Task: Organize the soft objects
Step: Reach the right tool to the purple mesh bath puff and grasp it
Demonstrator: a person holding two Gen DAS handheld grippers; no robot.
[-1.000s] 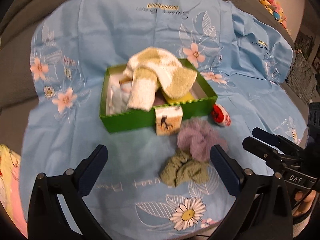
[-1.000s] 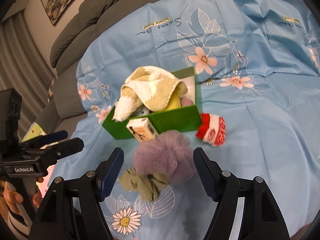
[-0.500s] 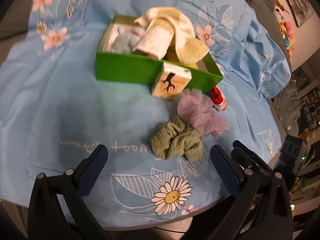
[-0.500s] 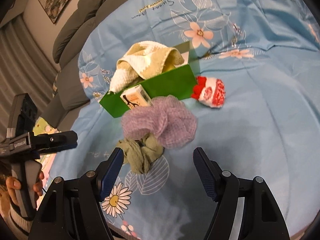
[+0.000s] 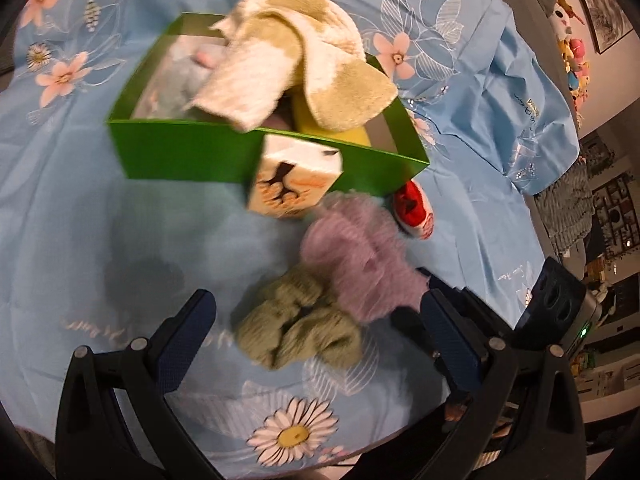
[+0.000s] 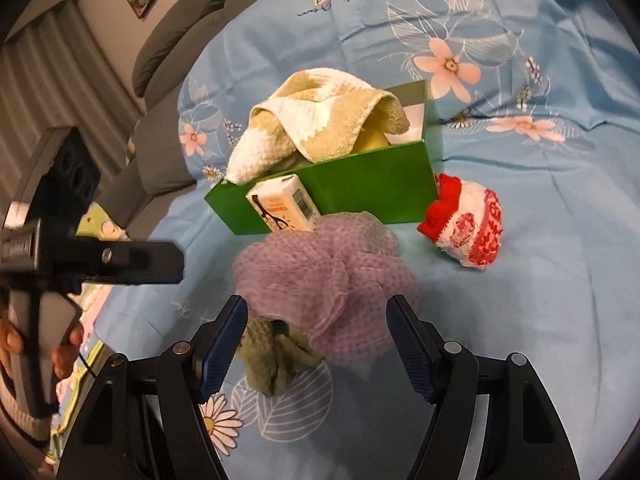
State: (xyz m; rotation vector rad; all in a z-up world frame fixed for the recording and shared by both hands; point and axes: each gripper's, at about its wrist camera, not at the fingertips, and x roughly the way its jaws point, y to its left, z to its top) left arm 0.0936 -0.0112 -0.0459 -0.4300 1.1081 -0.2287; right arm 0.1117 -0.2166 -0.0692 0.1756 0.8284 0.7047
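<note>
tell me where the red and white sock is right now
The red and white sock lies on the blue sheet at the right end of the green box, just right of the purple mesh pouf; the left view shows it peeking beyond the pouf.

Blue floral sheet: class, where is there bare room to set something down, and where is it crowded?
Free: the blue floral sheet left of the green box, and right of the red-and-white sock. Crowded: in front of the box, around the purple mesh pouf and green scrunchie.
</note>
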